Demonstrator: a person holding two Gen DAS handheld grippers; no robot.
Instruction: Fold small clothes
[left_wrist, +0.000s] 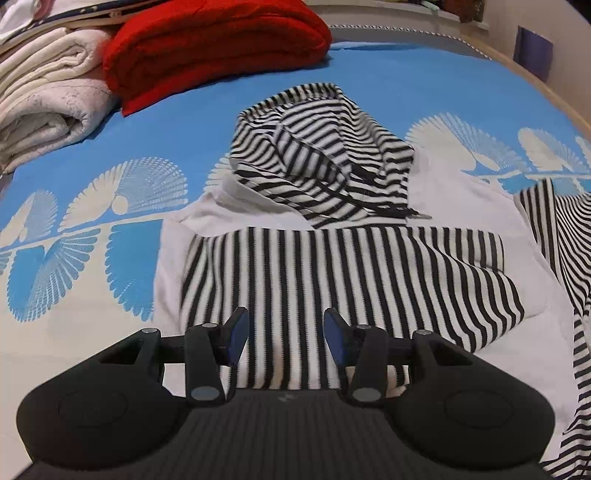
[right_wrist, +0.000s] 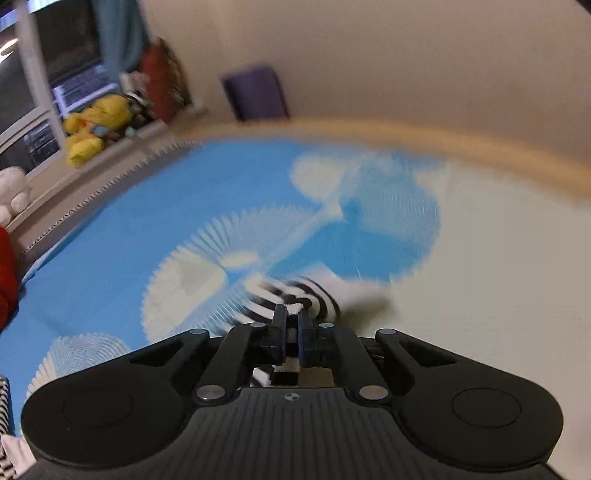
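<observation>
The black-and-white striped hooded cotton top (left_wrist: 332, 236) lies on the blue-and-white patterned bedspread (left_wrist: 92, 221). Left gripper (left_wrist: 284, 332) hovers over its folded sleeve, jaws spread. Right gripper (right_wrist: 291, 325) pinches a striped sleeve end (right_wrist: 295, 295) — blurred view. Risk: thin hold slipping, or dragging undoing the fold.

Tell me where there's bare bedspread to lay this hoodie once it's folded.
Free: the bedspread between the striped hoodie and the towel stack, and the stretch ahead of the right gripper toward the wooden edge. Crowded: the corner holding the red blanket.
</observation>
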